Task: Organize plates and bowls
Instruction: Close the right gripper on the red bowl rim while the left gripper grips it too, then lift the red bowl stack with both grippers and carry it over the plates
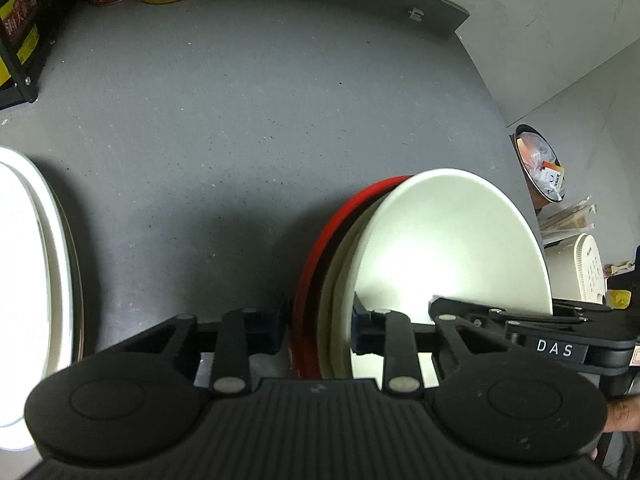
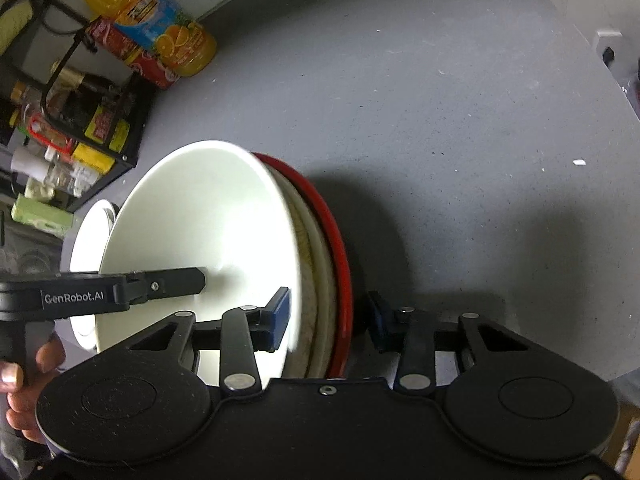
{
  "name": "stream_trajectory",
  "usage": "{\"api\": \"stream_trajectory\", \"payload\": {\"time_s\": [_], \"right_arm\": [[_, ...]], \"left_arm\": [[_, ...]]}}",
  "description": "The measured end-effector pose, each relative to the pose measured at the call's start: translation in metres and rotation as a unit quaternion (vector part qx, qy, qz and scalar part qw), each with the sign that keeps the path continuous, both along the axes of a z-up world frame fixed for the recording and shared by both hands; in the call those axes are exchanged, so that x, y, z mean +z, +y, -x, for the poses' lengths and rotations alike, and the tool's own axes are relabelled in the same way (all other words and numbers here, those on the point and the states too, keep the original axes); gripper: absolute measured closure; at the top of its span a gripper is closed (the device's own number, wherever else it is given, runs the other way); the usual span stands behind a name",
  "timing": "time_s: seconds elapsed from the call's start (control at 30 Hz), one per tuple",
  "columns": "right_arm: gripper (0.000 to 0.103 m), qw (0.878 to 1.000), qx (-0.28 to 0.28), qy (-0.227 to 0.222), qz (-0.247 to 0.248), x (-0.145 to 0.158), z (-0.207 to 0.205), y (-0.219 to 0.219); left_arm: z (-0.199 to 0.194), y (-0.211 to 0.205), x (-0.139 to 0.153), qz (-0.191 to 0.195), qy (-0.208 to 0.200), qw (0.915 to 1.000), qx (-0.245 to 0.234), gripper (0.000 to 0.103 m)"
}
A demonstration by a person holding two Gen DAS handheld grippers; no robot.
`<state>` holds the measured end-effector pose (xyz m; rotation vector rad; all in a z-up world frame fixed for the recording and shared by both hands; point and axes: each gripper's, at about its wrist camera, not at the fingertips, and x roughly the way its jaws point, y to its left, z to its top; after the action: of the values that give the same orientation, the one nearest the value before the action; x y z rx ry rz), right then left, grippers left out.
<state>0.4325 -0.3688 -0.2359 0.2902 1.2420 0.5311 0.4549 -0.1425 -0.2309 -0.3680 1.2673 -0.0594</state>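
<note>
Two claws share one load: the left claw [image 1: 320, 330] and the right claw [image 2: 328, 320] each straddle the rim of a stack of dishes, which appears tilted nearly on edge just above the dark grey speckled worktop [image 1: 240, 120]. Both are clenched on the stack; no frame shows its lower edge, so whether it touches the worktop cannot be told.

The main risk, as a judgement, is slippage. The stack holds a glossy white round plate [image 1: 452, 240], a cream dish [image 1: 340, 256] behind it and a red-rimmed dish [image 1: 316, 248] at the back, and smooth glazed pieces pinched together by their rims could slide past each other if either claw eases or the two hands drift apart. A layer slipping out would probably drop onto the worktop and might chip. Uneven lifting between the hands could also twist the stack and lever a pad off the rim. The blue pads [image 2: 278, 316] grip only a shallow strip of edge, so little margin seems left.

In the left wrist view the stack sits near and right; in the right wrist view, near and left. Another white plate [image 1: 36, 280] lies flat at the far left. A black wire rack of jars [image 2: 80, 120], an orange juice bottle [image 2: 168, 32] and a red can [image 2: 132, 54] stand at the far edge, well apart.
</note>
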Motion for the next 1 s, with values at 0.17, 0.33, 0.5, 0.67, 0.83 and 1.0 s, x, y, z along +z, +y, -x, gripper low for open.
{"api": "stream_trajectory", "payload": {"time_s": [0.17, 0.33, 0.5, 0.67, 0.83, 1.0], "right_arm": [[0.070, 1.000, 0.005, -0.006, -0.002, 0.004, 0.002, 0.003], [0.071, 1.000, 0.010, -0.005, -0.017, 0.009, 0.000, 0.012], [0.071, 0.999, 0.030, -0.013, -0.018, 0.017, -0.003, 0.029], [0.071, 0.998, 0.050, -0.013, -0.022, 0.023, -0.005, 0.051], [0.071, 0.997, 0.074, -0.014, -0.030, 0.030, -0.007, 0.074], [0.071, 0.994, 0.103, -0.018, -0.031, 0.040, -0.009, 0.100]], "left_arm": [[0.002, 0.006, 0.000, 0.009, 0.001, 0.9999, 0.008, 0.074], [0.008, 0.018, 0.002, 0.018, -0.004, 0.9997, 0.018, 0.074], [0.015, 0.035, 0.011, 0.023, -0.014, 0.9991, 0.032, 0.074], [0.025, 0.055, 0.019, 0.021, -0.021, 0.9979, 0.058, 0.074], [0.038, 0.080, 0.029, 0.021, -0.029, 0.9957, 0.085, 0.073], [0.049, 0.104, 0.042, 0.014, -0.036, 0.9932, 0.110, 0.073]]}}
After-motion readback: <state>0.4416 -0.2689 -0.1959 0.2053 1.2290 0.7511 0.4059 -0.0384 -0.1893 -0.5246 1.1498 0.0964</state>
